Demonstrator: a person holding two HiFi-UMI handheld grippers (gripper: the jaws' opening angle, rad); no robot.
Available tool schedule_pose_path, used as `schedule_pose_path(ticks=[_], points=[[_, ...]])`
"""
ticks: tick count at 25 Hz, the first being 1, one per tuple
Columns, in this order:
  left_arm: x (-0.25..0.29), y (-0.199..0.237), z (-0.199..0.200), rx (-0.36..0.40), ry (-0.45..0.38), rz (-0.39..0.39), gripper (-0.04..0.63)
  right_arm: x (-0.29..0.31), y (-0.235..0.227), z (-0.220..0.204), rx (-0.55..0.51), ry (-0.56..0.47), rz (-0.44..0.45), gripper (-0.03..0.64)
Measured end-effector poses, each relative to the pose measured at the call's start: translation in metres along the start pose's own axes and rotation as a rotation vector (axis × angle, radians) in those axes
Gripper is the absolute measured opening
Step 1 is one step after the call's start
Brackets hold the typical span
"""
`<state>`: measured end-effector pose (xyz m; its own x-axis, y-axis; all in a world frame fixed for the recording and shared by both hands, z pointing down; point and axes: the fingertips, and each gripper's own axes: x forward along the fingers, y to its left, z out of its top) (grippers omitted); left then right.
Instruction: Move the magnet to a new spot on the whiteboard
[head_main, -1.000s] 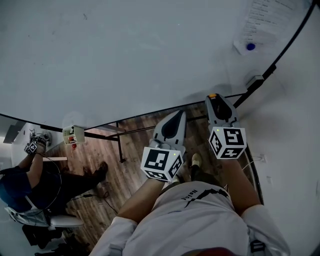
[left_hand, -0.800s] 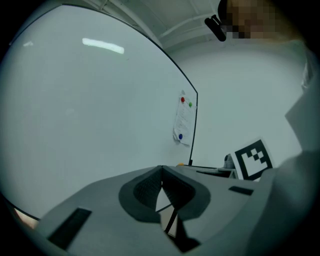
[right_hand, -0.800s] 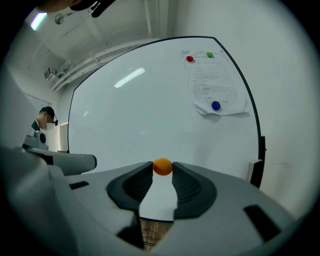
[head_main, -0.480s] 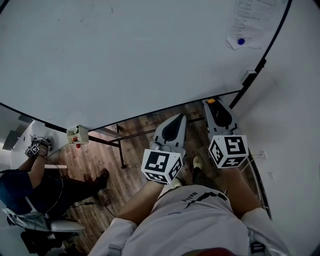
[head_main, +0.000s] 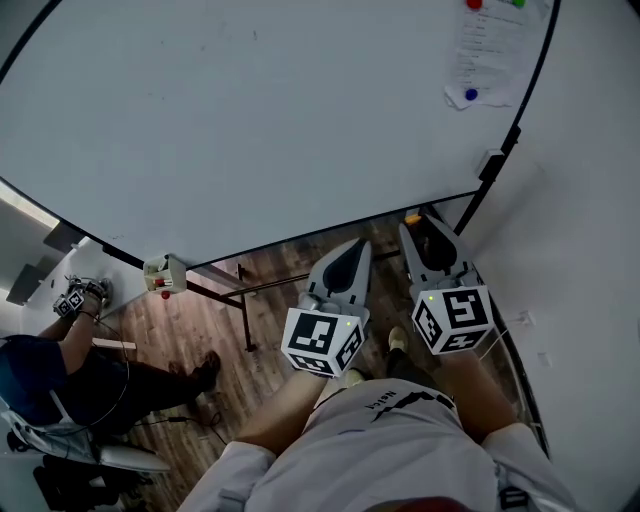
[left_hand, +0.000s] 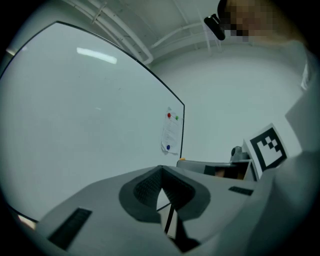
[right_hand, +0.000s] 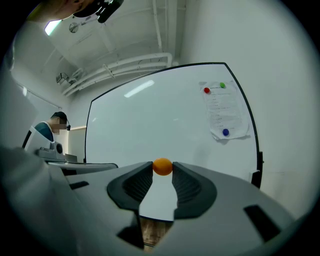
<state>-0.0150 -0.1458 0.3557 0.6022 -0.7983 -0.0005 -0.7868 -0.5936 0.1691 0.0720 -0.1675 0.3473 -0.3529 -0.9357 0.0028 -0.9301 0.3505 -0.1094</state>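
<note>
1. At the tips of the right gripper (right_hand: 162, 169) we see the orange magnet (right_hand: 162, 166), pinched between the two jaws with a pad pressing on each side of it.
2. Seen from our head view, that magnet sits just under the lower edge of the whiteboard (head_main: 250, 120), close to the board's right corner and clear of its surface.
3. Our left gripper (left_hand: 161, 172) has its jaws brought together at the tips, and nothing is between them (only a sliver of light shows further back between the pads).
4. Both grippers are held side by side in front of us, the left a little lower in the head view, and both point toward the board.
5. High on the right side of the board hangs a paper sheet (right_hand: 225, 112). A red magnet (right_hand: 207, 90) and a green magnet (right_hand: 222, 85) sit at its top, and a blue magnet (right_hand: 225, 132) sits near its bottom edge.
6. Most of the board is bare white, with ceiling lights reflected in it.
7. Below the board we see a wooden floor (head_main: 260, 300), and at the far lower left a seated person (head_main: 60, 370).
</note>
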Motion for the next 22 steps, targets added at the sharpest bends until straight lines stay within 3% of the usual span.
schedule_pose_path(ticks=[4,22], points=[[-0.011,0.000,0.007,-0.020,-0.018,0.013,0.011,-0.005,0.010,0.003,-0.001,-0.005,0.019,0.130],[-0.027,0.015,0.028,0.020,-0.076,0.063,0.011,0.011,0.038,0.009,-0.007,-0.011,0.082,0.130]])
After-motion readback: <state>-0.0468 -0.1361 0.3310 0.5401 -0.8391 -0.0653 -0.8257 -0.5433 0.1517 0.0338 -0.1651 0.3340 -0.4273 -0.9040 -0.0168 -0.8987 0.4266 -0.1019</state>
